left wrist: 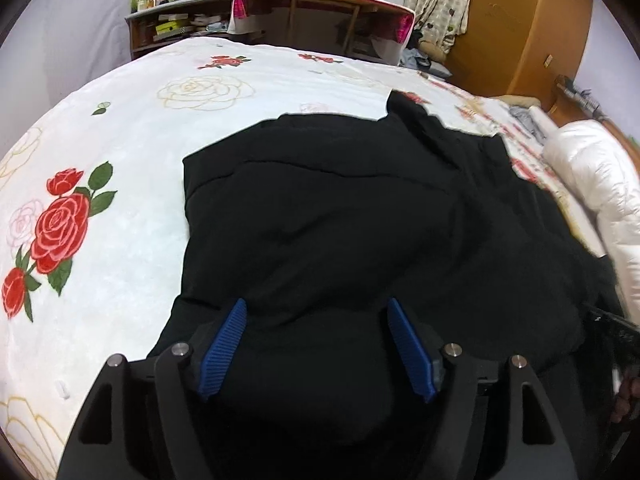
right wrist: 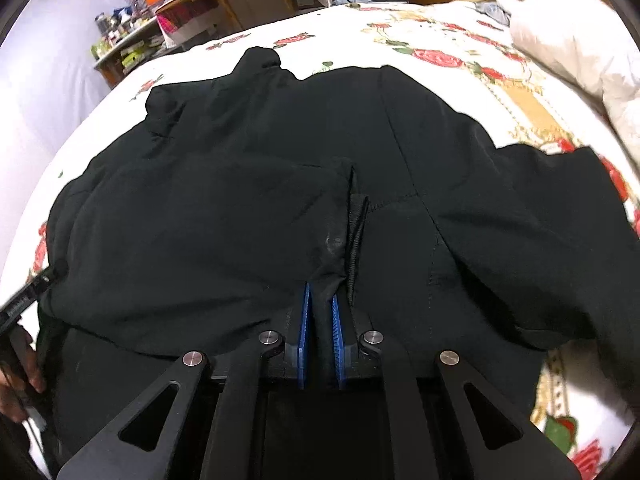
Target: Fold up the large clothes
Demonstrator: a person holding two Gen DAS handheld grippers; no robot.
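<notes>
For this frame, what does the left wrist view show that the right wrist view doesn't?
Left wrist view only: the left hand-held gripper, its blue pads apart over the near edge of the black garment, gripping nothing, and a large red rose print on the blanket.

Right wrist view only: the right hand-held gripper shut on a pinch of the garment's hem beside a ribbed black strip.

Both: the black garment spread on the floral blanket, the white puffy jacket and the wooden desk beyond the bed.
</notes>
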